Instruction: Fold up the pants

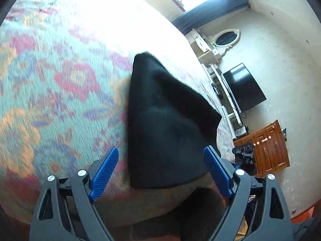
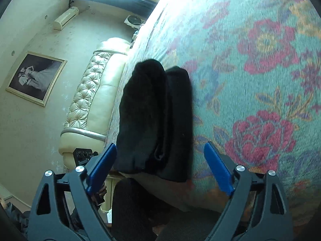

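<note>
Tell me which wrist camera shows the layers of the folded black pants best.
The right wrist view: the black pants show two stacked lobes with a visible seam between them, lying on the floral bedspread. The left wrist view shows the black pants only as one dark, featureless shape. Both grippers are open, holding nothing.

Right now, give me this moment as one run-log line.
pants: black, folded, lying on floral bedspread | left gripper: open, empty, above pants | right gripper: open, empty | contact: none visible
</note>
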